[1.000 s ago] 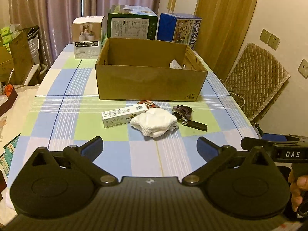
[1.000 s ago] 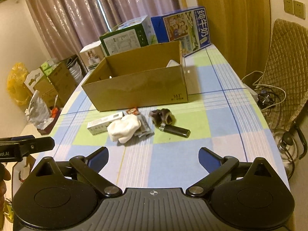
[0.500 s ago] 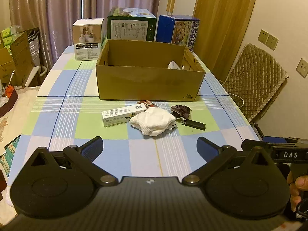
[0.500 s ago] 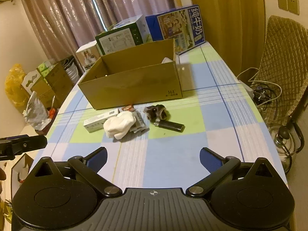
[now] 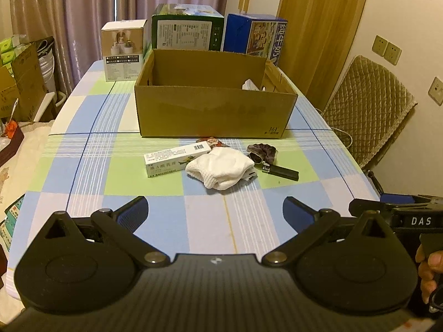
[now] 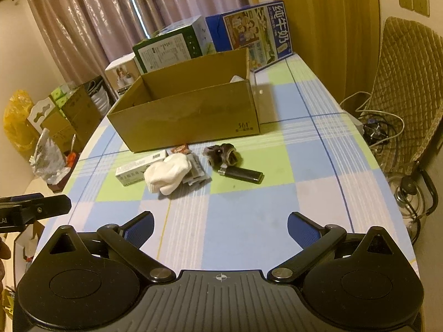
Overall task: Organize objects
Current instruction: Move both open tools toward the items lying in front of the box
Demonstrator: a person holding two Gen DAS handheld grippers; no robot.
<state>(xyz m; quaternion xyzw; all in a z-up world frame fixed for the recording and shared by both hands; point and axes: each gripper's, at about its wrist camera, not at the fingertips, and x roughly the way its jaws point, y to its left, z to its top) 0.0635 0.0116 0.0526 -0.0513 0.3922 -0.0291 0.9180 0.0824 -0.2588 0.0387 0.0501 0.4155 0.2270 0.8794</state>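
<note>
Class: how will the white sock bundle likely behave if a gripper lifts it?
The white sock bundle looks soft and knitted, so it probably squashes and droops. Probably light. It overlaps the packet, which might shift.

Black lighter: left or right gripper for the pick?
Right, probably. The lighter lies at the right end of the cluster, nearly straight ahead of the open right gripper. From the open left gripper it sits off to the right, past the white cloth.

Bare tablecloth (image 5: 221, 215) lies before the clutter; cardboard box (image 5: 213, 116) blocks behind
</note>
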